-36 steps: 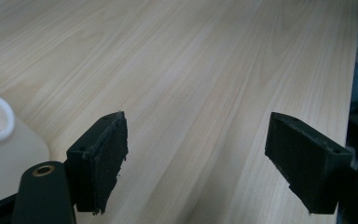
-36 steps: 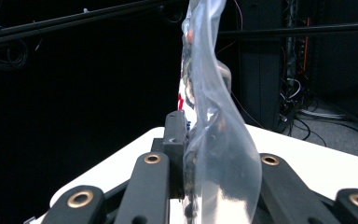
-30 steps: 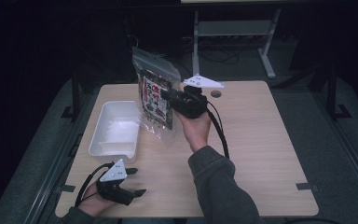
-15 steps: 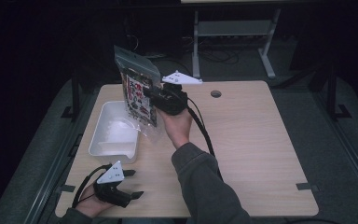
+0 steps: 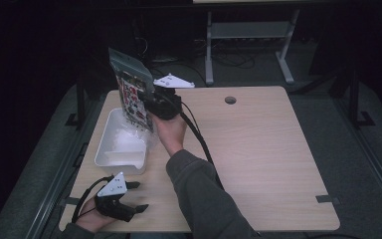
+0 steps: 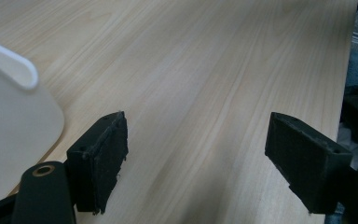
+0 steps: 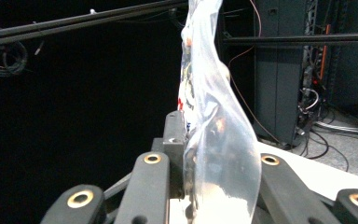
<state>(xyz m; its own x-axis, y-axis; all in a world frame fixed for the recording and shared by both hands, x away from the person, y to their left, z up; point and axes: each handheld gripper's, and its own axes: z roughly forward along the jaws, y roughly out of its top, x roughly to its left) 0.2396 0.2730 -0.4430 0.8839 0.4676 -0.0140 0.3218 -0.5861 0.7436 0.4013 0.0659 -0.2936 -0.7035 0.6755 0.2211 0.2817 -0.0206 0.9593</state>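
Clear plastic bag (image 5: 133,92) hangs clamped in the right gripper (image 5: 155,105) above the white tub (image 5: 110,158) — lifted, not yet dropped in. The left gripper (image 5: 135,195) (jaws apart, holding nothing) rests on the table (image 5: 268,149).

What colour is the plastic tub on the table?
White. The rectangular plastic tub shows best in the high view, beside the clear printed bag.

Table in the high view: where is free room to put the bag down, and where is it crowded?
The table is bare right of the sleeve, from the round hole to the near edge. The left side is crowded: the white tray, the bag held in the right tool above it, and the left tool near the corner.
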